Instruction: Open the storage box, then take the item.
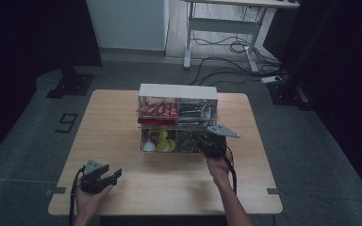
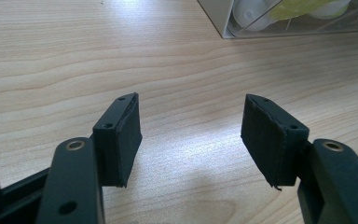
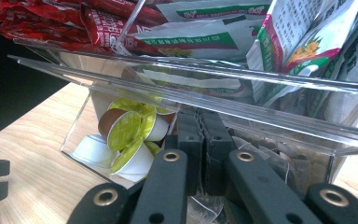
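Clear acrylic organiser (image 1: 178,92) sits mid-table in the high view, the right gripper (image 1: 206,145) nosed into its lower right compartment while the left gripper (image 1: 114,176) rests near the front edge; over to the left gripper view, jaws spread wide above bare wooden table (image 2: 74,56), nothing between them. Right gripper view now: jaws pressed together among crinkly clear sachets (image 3: 261,149), though whether one is pinched I cannot tell; beside them, coffee pods (image 3: 126,135); those sachets look light, soft and slippery, so best pinched at a flat sealed edge.

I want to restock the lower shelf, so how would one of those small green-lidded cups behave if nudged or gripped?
The green-lidded cups look like small, thin plastic pods, so probably light and easily dented by a hard squeeze. They lie tumbled on their round sides in the clear organizer, so a nudge would likely roll them. The foil lids may puncture.
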The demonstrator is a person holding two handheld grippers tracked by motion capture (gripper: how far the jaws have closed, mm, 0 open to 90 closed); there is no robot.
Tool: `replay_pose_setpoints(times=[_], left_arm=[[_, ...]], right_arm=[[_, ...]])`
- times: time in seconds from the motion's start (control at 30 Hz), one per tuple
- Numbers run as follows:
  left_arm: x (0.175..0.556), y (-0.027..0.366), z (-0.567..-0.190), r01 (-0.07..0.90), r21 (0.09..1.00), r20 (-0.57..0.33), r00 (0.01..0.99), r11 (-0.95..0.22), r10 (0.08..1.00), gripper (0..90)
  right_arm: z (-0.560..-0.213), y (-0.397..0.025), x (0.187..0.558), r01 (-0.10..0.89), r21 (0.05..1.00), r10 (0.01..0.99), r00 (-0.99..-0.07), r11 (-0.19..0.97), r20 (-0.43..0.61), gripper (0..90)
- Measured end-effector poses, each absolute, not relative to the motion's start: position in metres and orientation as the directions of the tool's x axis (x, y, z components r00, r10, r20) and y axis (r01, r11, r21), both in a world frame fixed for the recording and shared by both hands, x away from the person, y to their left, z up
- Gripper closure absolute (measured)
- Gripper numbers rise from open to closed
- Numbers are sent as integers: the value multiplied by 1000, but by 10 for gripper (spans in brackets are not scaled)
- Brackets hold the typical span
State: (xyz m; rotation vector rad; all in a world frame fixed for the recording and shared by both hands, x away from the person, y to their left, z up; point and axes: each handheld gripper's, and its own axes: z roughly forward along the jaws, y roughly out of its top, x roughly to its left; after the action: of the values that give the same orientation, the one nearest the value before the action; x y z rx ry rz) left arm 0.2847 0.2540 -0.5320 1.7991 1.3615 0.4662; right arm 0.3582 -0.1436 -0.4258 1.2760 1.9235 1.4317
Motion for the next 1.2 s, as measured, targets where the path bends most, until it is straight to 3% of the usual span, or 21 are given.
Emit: replay_pose_setpoints(times=[1.2], left_arm=[[313,185,-493,555,820,-143,439,-142,887,395]], right_arm=[[-429,-146,359,410,912,851,-491,35,187,867]])
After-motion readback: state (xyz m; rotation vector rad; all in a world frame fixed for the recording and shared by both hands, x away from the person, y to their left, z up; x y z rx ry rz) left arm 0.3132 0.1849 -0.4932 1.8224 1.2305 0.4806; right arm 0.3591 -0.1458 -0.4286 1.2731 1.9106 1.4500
